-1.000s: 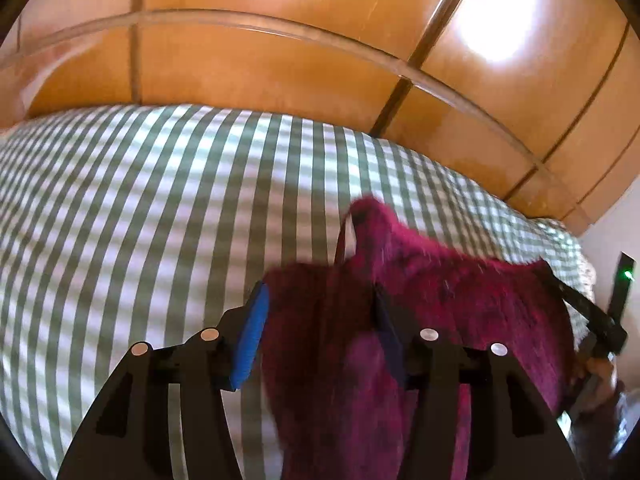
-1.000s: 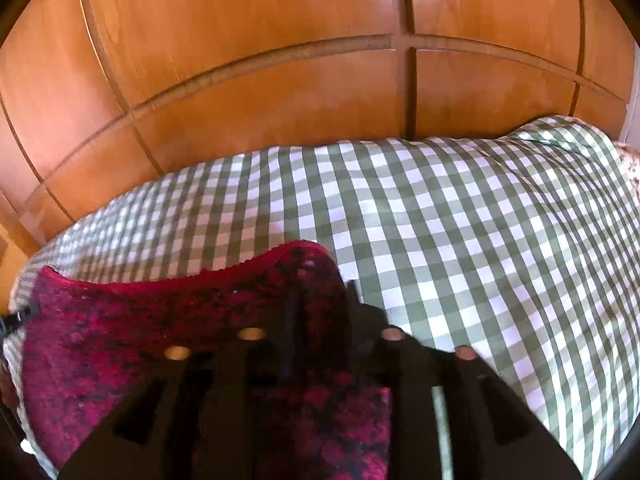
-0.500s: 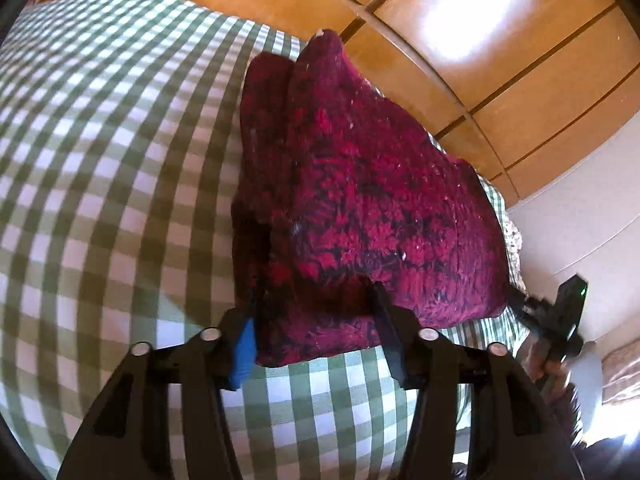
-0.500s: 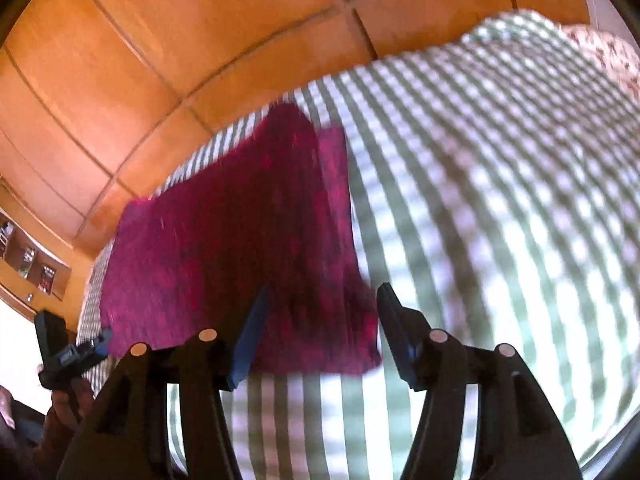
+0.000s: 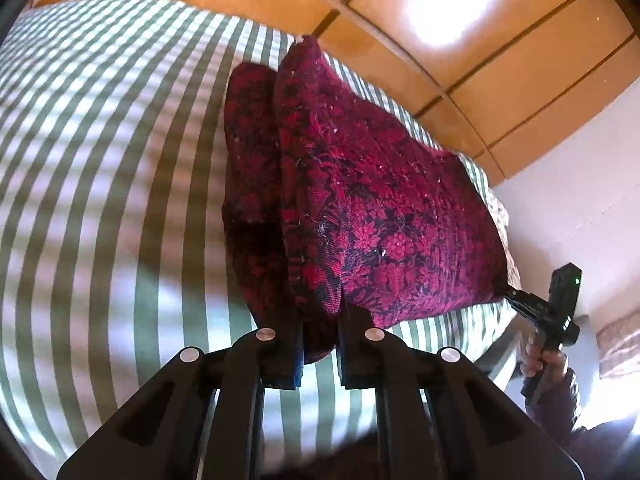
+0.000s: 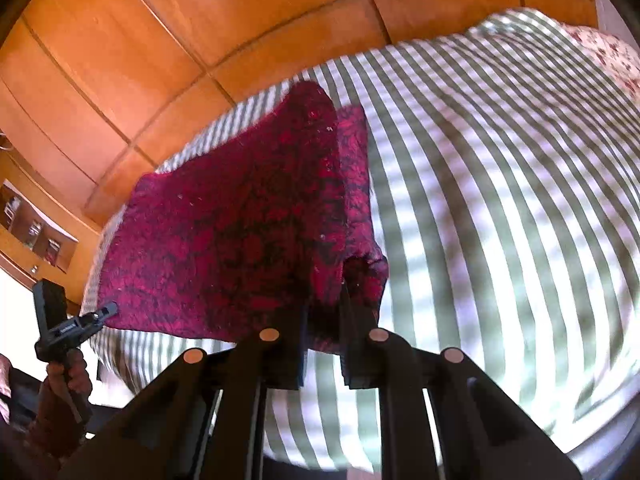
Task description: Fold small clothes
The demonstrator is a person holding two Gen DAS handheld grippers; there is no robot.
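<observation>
A dark red patterned knit garment is folded double and held up over the green-and-white checked bed cover. My left gripper is shut on its near left corner. My right gripper is shut on the other near corner of the garment. Each gripper also shows in the other's view, pinching the far corner: the right one and the left one. The garment hangs stretched between the two, its far fold still toward the bed.
Orange wooden wardrobe panels rise behind the bed. A floral pillow or cloth lies at the bed's far right. A white wall stands to the right. A wooden shelf with small items is at the left.
Both grippers were open over the laid-down garment half a second ago. They have now shut on its near corners and lifted that edge off the bed.
</observation>
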